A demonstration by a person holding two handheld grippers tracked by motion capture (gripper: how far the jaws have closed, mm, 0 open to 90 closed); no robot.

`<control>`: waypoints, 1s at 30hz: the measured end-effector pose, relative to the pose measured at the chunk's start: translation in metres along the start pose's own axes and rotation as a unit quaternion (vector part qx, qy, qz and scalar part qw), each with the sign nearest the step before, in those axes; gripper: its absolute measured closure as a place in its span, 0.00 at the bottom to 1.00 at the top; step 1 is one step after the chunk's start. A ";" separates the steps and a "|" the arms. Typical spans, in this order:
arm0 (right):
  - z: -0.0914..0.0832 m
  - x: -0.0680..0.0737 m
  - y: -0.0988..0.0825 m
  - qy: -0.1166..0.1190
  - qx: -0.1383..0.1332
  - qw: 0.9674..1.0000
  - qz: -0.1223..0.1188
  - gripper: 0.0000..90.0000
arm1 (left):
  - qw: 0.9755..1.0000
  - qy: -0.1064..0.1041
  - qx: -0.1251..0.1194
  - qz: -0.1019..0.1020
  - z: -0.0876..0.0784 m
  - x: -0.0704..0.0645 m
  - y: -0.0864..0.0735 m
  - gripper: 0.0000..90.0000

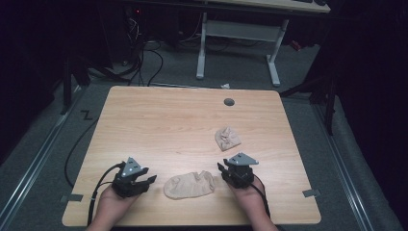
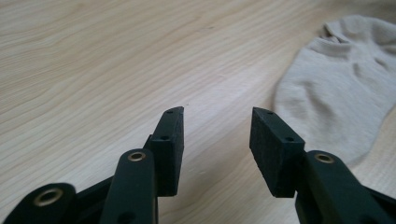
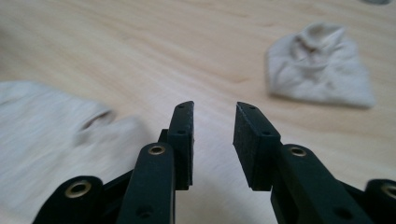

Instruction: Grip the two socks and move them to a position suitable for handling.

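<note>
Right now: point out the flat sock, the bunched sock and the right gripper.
flat sock [image 1: 189,185], high view, middle of the fabric
bunched sock [image 1: 227,138], high view, centre of the bundle
right gripper [image 3: 213,140], right gripper view, gap between its open jaws

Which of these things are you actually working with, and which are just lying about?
Likely in use: flat sock, bunched sock, left gripper, right gripper, both open and empty.

Just there: table, its grey hole cap, white desk behind.

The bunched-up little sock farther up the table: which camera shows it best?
The right gripper view: the bunched sock lies close ahead, right of the open jaws, its folds clear. The high view shows the whole sock small, beyond the right gripper. In the left gripper view, the flat sock appears instead.
</note>
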State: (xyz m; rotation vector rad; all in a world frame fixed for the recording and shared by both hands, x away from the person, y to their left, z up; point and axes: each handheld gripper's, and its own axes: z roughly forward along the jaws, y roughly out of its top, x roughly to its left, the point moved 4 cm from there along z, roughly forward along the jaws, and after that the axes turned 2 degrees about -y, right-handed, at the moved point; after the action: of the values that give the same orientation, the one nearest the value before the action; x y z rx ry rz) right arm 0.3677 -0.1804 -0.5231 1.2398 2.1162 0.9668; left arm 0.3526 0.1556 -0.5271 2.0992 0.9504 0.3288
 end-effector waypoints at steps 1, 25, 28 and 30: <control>0.007 -0.008 0.009 -0.004 0.007 1.000 0.008 0.76 | 1.000 -0.001 -0.001 -0.007 -0.001 0.003 -0.001 0.61; 0.067 -0.097 0.040 -0.099 0.066 0.990 0.071 0.97 | 1.000 0.000 0.000 0.002 0.002 0.002 -0.003 0.59; 0.070 -0.102 0.038 -0.105 0.073 0.989 0.074 1.00 | 1.000 0.000 0.002 0.002 0.003 0.002 -0.004 0.59; 0.074 -0.107 0.035 -0.107 0.078 0.988 0.078 1.00 | 1.000 0.000 0.002 0.003 0.004 0.000 -0.004 0.59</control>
State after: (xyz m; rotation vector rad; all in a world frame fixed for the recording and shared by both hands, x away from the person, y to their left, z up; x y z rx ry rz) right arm 0.4882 -0.2397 -0.5352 1.5341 1.9793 0.7031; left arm 0.3526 0.1553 -0.5323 2.1067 0.9455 0.3308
